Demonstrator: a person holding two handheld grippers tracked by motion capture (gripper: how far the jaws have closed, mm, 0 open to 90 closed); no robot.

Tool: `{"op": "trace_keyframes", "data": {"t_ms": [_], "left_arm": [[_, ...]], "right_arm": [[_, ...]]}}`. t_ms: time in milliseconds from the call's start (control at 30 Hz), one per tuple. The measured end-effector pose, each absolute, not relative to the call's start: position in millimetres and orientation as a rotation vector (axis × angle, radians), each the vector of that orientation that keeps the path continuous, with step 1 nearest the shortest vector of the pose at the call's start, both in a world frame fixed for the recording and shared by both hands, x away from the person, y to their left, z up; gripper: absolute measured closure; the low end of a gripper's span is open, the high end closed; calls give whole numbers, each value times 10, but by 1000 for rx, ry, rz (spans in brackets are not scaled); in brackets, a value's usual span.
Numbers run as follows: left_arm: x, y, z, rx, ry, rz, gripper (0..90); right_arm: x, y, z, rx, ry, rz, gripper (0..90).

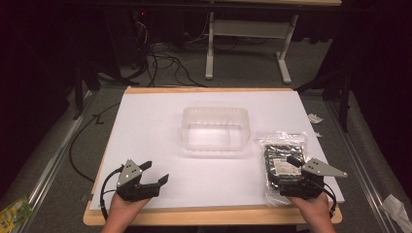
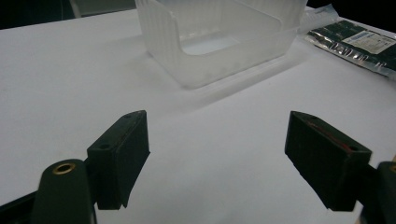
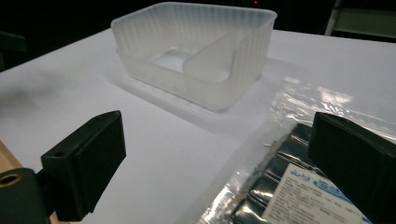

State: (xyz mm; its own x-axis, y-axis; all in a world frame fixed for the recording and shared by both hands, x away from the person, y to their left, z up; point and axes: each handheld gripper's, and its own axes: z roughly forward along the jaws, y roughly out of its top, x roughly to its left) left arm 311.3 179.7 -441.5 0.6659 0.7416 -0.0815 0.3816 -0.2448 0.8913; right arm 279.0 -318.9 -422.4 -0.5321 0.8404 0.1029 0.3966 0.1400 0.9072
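Note:
A translucent plastic bin (image 1: 216, 128) stands empty in the middle of the white board (image 1: 145, 126); it also shows in the left gripper view (image 2: 219, 42) and the right gripper view (image 3: 196, 56). A clear bag of dark packets (image 1: 282, 162) lies flat to the bin's right, near the board's front right corner. My left gripper (image 1: 154, 172) rests at the front left, open, with bare board between its jaws (image 2: 223, 158). My right gripper (image 1: 293, 167) hovers low over the near end of the bag (image 3: 289, 186), open (image 3: 219, 163), one jaw above the plastic.
The board lies on a wooden table (image 1: 214, 216) whose edge runs just in front of both hands. On the floor are cables (image 1: 165, 65), a table frame (image 1: 248, 29) beyond, a yellow-green packet (image 1: 13, 209) at lower left and white scraps (image 1: 396, 206) at lower right.

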Motion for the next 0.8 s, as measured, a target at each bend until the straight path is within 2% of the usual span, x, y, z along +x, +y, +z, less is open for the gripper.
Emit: {"op": "trace_keyframes", "data": {"t_ms": [100, 167, 433, 500, 600, 733, 800], "left_arm": [[3127, 1792, -4430, 1881, 888, 447, 222], [3121, 1783, -4424, 1883, 882, 454, 222], [3121, 1775, -4425, 1890, 880, 461, 224], [3112, 1784, -4419, 1891, 874, 461, 243], [3113, 1793, -4415, 1890, 869, 449, 285], [3139, 1794, -4403, 1869, 888, 457, 279], [3153, 1779, -4405, 1874, 890, 462, 271]], "right_arm": [[2772, -3244, -4251, 1193, 1991, 1360, 67], [2744, -3278, -4256, 1181, 1991, 1361, 111], [2730, -3366, -4253, 1203, 1966, 1370, 136], [2730, -3409, -4255, 1207, 1961, 1370, 175], [2721, -3512, -4269, 1224, 1950, 1349, 296], [2670, -3709, -4290, 1271, 1903, 1280, 458], [2628, -3835, -4316, 1309, 1894, 1230, 569]]}}
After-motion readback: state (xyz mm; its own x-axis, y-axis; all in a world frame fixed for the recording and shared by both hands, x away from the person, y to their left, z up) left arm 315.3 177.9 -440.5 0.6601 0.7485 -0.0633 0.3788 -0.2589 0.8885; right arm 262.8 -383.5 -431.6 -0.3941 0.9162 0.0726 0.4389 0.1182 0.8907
